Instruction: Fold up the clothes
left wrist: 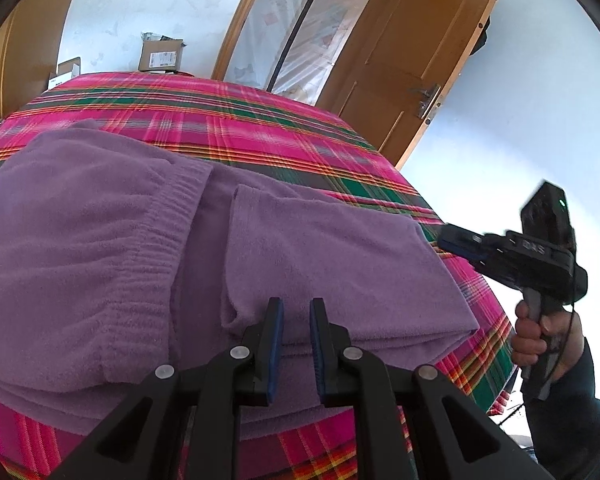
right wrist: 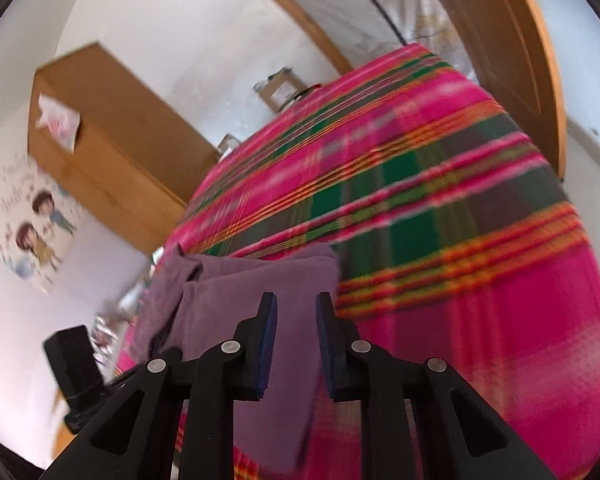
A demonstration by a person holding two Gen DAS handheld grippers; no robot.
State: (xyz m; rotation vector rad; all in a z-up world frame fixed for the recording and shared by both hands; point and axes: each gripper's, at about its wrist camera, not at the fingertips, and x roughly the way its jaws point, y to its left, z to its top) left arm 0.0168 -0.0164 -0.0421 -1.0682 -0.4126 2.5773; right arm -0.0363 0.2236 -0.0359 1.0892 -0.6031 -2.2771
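Note:
A purple fleece garment (left wrist: 112,240) with a ribbed elastic waistband lies folded on the pink plaid bedspread (left wrist: 228,120). My left gripper (left wrist: 296,308) hovers open just above the garment's near folded edge, nothing between its fingers. The right gripper (left wrist: 456,238) shows at the garment's right corner in the left wrist view, held by a hand (left wrist: 532,332). In the blurred right wrist view the right gripper (right wrist: 296,300) stands open over the purple garment (right wrist: 236,292), with its edge below the fingers.
The bedspread (right wrist: 440,200) stretches away bare beyond the garment. Cardboard boxes (left wrist: 160,54) stand past the bed's far edge. A wooden door (left wrist: 412,52) is at the right, a wooden wardrobe (right wrist: 100,144) and a cartoon wall poster (right wrist: 36,232) at the left.

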